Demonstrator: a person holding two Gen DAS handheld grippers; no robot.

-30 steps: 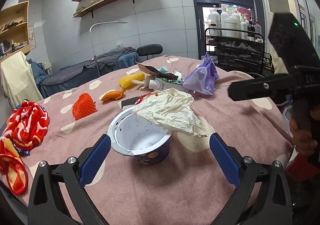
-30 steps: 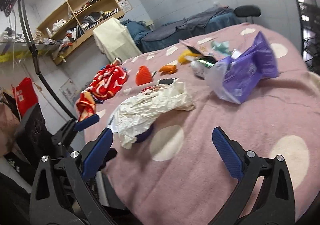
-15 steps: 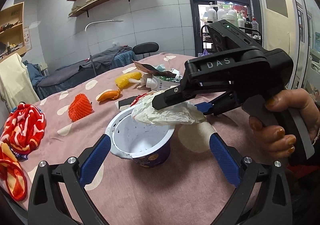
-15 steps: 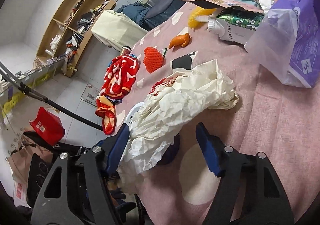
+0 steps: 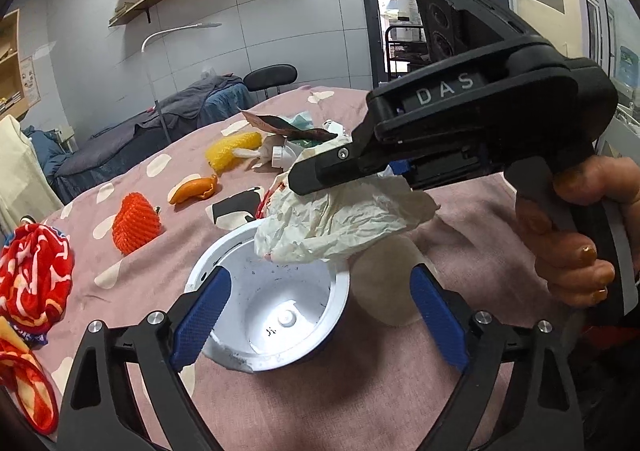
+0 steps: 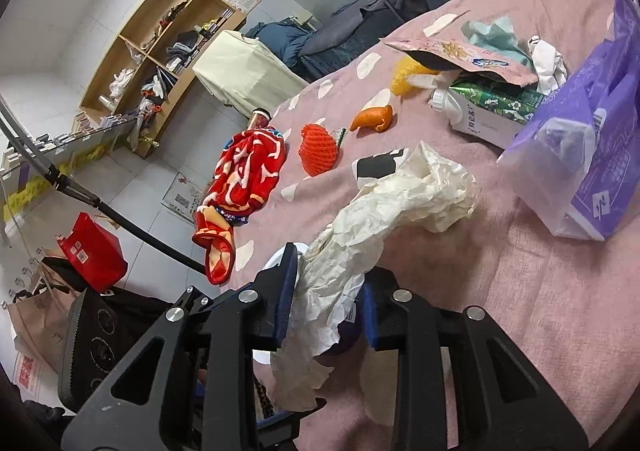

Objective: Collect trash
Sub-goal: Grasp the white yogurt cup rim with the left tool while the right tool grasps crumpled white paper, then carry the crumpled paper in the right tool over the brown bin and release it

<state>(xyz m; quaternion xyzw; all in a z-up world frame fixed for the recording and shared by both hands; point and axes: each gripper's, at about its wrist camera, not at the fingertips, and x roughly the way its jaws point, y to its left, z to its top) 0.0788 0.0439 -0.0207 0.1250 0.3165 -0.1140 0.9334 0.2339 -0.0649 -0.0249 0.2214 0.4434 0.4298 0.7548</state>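
Observation:
A white cup (image 5: 276, 315) with a dark outside stands on the pink spotted tablecloth (image 5: 360, 403). My left gripper (image 5: 318, 325) is open, its blue pads on either side of the cup. A crumpled cream paper wrapper (image 5: 340, 221) hangs over the cup's far rim. My right gripper (image 6: 326, 311) is shut on this wrapper (image 6: 400, 203); its black body (image 5: 460, 119) reaches in from the right in the left wrist view. The cup's rim (image 6: 280, 259) barely shows behind the right fingers.
Farther back lie an orange foam net (image 5: 134, 225), orange peel (image 5: 194, 189), a yellow foam net (image 5: 232, 149), a carton (image 6: 488, 111), a pink pouch (image 6: 452, 51) and a purple plastic bag (image 6: 588, 155). A red patterned cloth (image 5: 32, 275) lies at the left.
My right gripper swung in over the wrapper and closed on it. My left gripper moved closer around the cup.

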